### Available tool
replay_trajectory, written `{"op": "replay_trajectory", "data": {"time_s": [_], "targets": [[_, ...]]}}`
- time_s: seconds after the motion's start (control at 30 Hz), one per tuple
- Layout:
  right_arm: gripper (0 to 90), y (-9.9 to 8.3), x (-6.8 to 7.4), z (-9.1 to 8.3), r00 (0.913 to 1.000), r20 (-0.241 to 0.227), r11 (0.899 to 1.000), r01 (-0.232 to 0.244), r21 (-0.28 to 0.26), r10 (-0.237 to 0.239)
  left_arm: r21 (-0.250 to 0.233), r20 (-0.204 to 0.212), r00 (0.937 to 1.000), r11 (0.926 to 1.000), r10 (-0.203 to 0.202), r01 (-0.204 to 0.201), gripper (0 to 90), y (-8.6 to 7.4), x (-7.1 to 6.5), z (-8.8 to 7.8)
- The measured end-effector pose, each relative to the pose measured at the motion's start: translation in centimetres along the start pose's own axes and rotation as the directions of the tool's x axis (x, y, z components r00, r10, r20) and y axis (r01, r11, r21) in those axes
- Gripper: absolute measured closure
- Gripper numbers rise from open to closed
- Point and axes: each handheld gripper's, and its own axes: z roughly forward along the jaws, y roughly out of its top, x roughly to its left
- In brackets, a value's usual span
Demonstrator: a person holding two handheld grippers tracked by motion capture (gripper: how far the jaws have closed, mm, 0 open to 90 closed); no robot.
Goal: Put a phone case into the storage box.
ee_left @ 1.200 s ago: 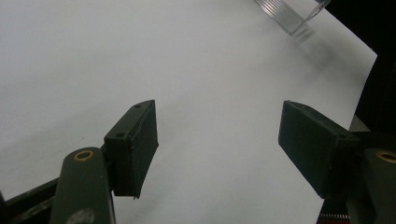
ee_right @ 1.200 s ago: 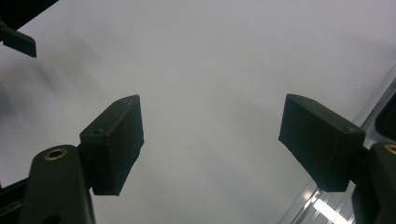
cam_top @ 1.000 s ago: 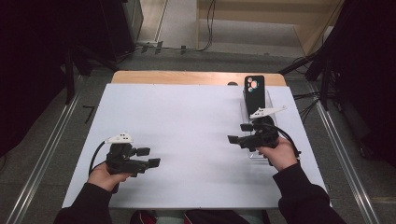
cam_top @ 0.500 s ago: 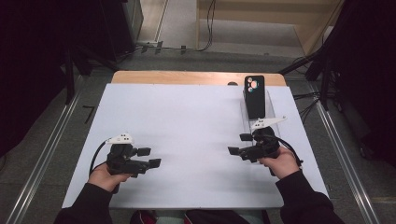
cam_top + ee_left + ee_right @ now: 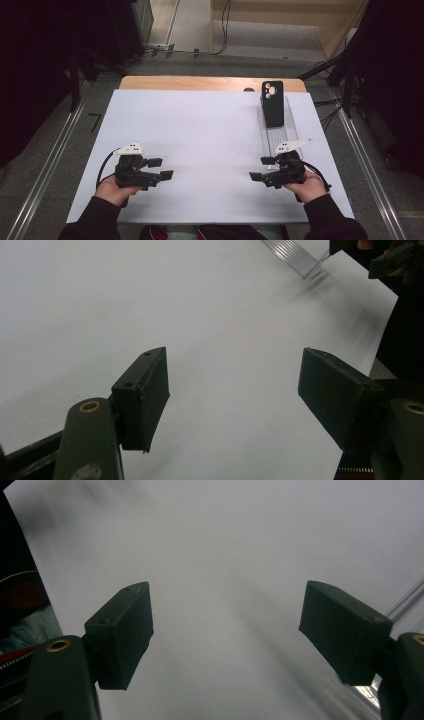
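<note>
A black phone [image 5: 272,103] with its camera lenses facing me stands propped on a clear ridged stand [image 5: 278,131] at the table's right side. My right gripper [image 5: 262,169] rests low near the front right, just in front of the stand, jaws wide apart over bare white surface [image 5: 225,580] and pointing left. My left gripper [image 5: 161,169] sits at the front left, open with nothing between its fingers, pointing right. In the left gripper view the stand's corner [image 5: 292,255] and the other gripper [image 5: 390,257] show far off.
The white table top [image 5: 200,135] has a wooden strip [image 5: 200,83] along its far edge. Metal rails [image 5: 50,165] run along both sides on the floor. Cables [image 5: 220,47] lie on the floor behind the table.
My right gripper has drawn back from beside the phone stand toward the front edge and dropped lower. The left gripper has stayed in place.
</note>
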Motion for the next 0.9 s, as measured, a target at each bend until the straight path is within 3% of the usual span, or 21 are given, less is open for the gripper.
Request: {"op": "replay_trajectory", "data": {"time_s": [0.4,0.9], "targets": [[19.6,-1.8,0.2,-0.1,1.0000,0.000,1.000,0.010,0.026,-0.010,0.006,0.027,0.9995,0.9999,0.014,-0.014,28.6,-1.0,-0.5,-0.5],[19.6,-1.9,0.0,0.4,0.9997,0.006,0.999,0.025,0.035,-0.025,0.012,0.033,0.9994,0.9998,0.014,-0.014,28.6,-1.2,-0.4,-0.3]]}}
